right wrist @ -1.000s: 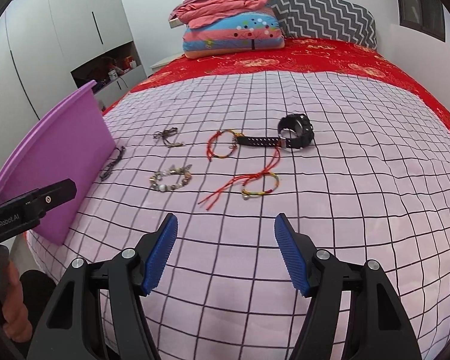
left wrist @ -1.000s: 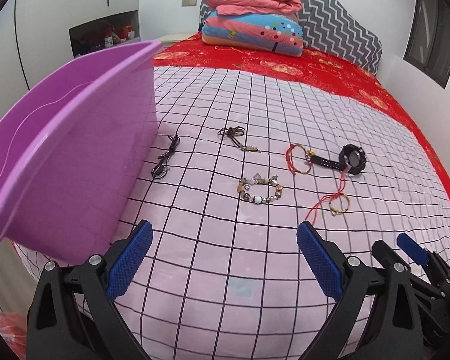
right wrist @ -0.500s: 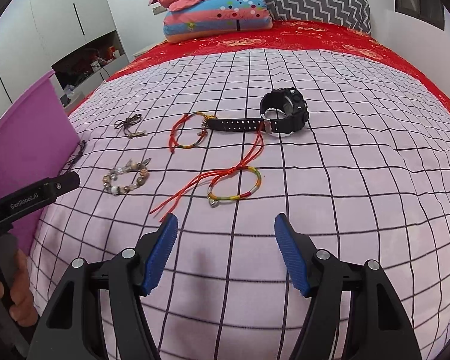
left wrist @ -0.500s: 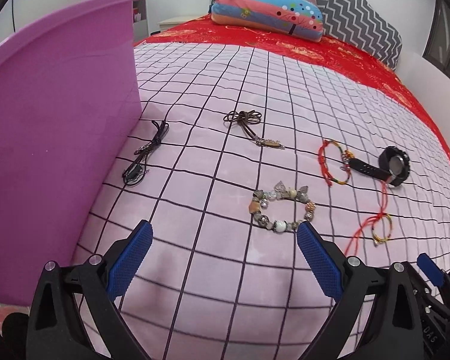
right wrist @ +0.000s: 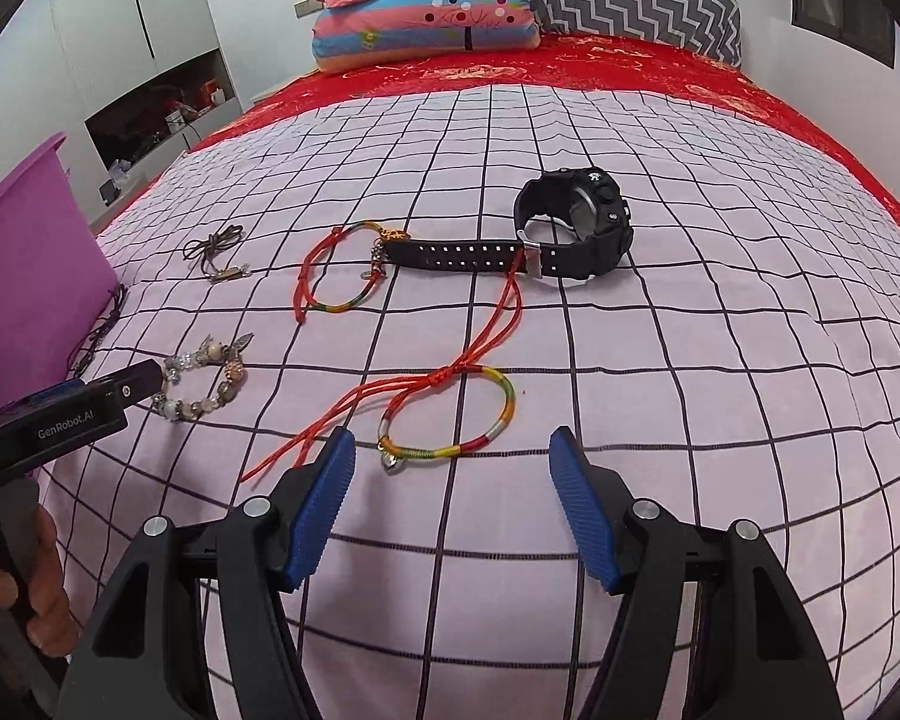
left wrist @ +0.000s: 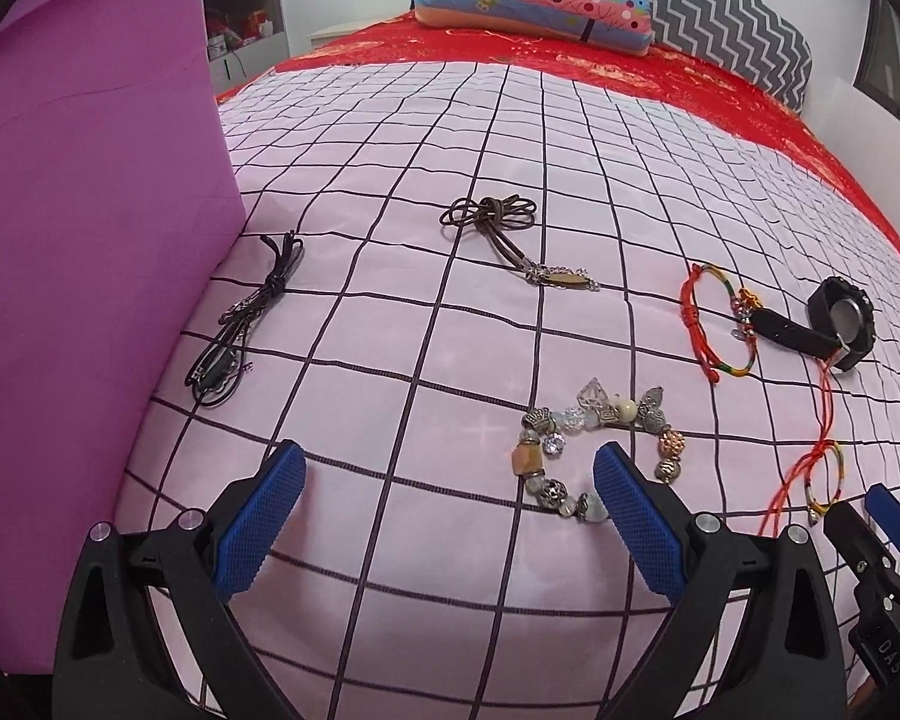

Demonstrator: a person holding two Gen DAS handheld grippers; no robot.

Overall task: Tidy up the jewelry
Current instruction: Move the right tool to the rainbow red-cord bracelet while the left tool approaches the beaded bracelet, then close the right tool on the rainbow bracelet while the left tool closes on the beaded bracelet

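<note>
Jewelry lies on a pink checked bedspread. A beaded charm bracelet lies just ahead of my open left gripper, by its right finger; it also shows in the right wrist view. A striped cord bracelet with red strings lies just ahead of my open right gripper. Beyond are a black watch, a red cord bracelet, a brown cord necklace and a black cord necklace. A purple basin stands at the left.
Folded quilts and pillows are stacked at the head of the bed on a red sheet. A white cabinet with an open shelf stands left of the bed. The left gripper's body shows in the right wrist view.
Both grippers have moved forward and lower toward the bedspread. The beaded bracelet is now close to the left fingers, the striped bracelet close to the right fingers. Both stay open.
</note>
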